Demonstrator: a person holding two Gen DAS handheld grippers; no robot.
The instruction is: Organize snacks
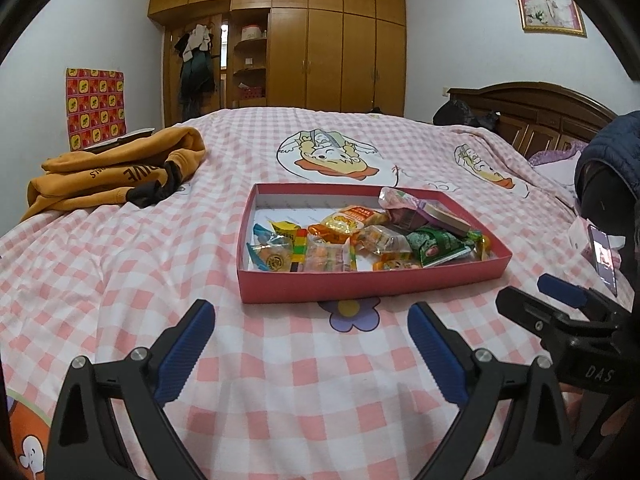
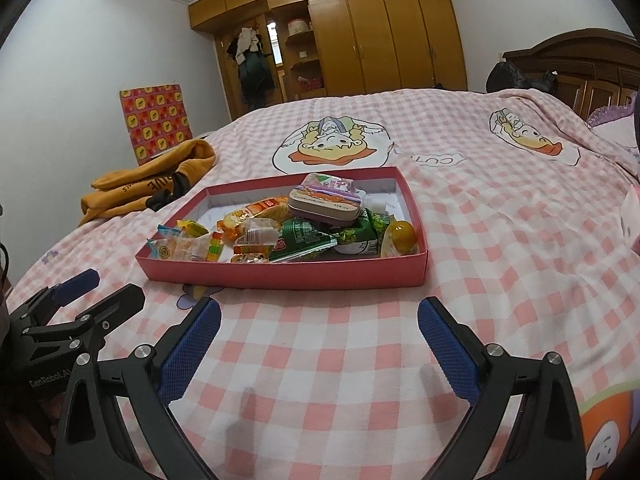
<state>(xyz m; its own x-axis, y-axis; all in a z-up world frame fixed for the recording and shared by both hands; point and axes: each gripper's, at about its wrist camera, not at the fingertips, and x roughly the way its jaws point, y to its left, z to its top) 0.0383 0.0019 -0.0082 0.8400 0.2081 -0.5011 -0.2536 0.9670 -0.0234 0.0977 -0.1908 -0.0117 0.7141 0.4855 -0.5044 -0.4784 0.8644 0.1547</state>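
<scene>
snacks (image 1: 360, 236) fill the red tray (image 1: 372, 280) beyond both spread, empty claws (image 1: 310, 314) (image 2: 320, 312).

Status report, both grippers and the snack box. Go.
Left gripper open, empty, short of the box. Right gripper open, empty, alongside. Snacks piled in red box on the bed. Approach clear; orange hoodie off to the left.

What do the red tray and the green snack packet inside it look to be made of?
Red tray: likely cardboard, matte, with thin straight walls and a white lining. Green snack packet: probably plastic film, glossy, crinkled, showing highlights and a crimped edge.
</scene>
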